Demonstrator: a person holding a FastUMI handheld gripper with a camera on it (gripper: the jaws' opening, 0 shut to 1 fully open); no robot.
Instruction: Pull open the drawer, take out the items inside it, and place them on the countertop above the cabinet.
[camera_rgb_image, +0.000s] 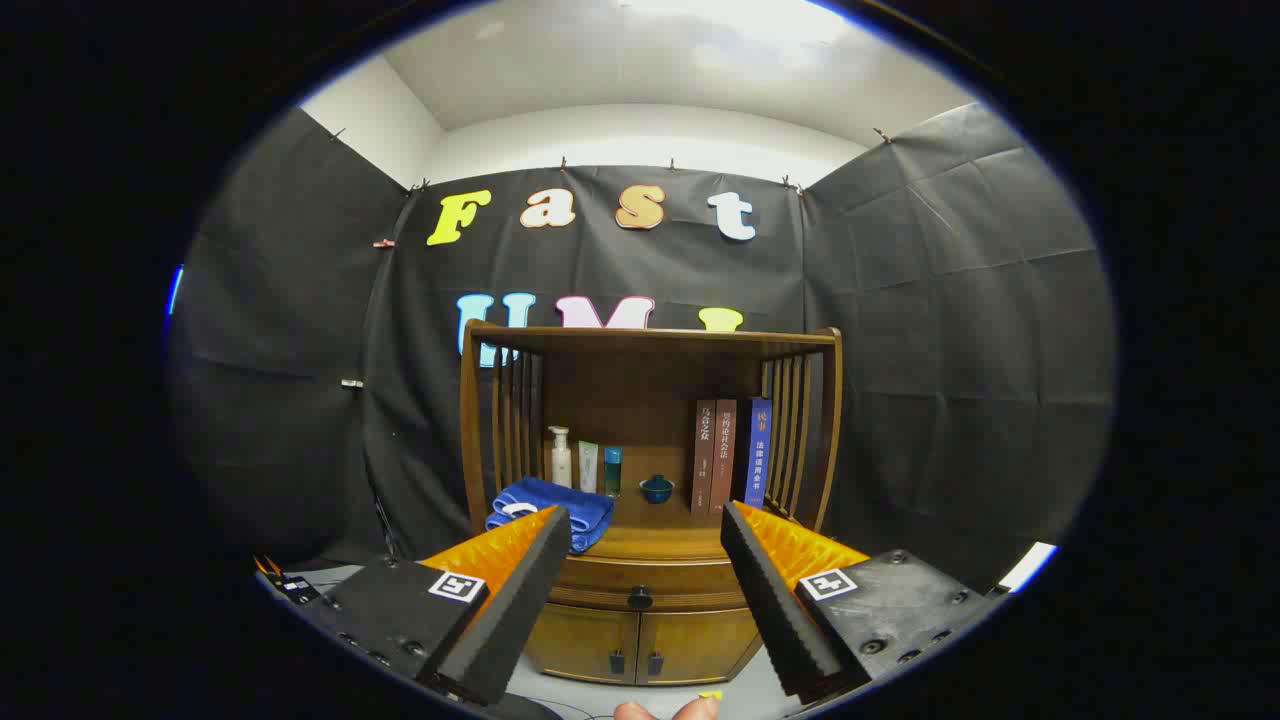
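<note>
the gripper (645, 525) is held well back from the cabinet (650, 450), its fingers spread wide and holding nothing; between them, further off, sits the drawer (650, 580) with its dark round knob (640, 598), and the drawer looks fully closed, its front flush with the curved band under the countertop (660, 530); below it are two small doors (640, 640) with their own pulls.

on the countertop stand a folded blue towel (550, 510) at the left, just behind the left fingertip in this view; behind it a white pump bottle (561, 457), a pale tube (588, 466) and a teal bottle (612, 471); a small dark bowl (657, 489) near the middle; three books (732, 455) upright at the right.

i judge this to be the very start: the approach to the knob, with nothing opened and nothing taken out yet; whatever lies in the drawer is hidden.

the next move calls for bringing the gripper forward and down so the knob lies between the fingers, closing on it squarely, then pulling straight back; the knob is small and round, so a skewed grip could slip; the free patch of countertop in front of the bowl looks the likeliest place to set things down.
</note>
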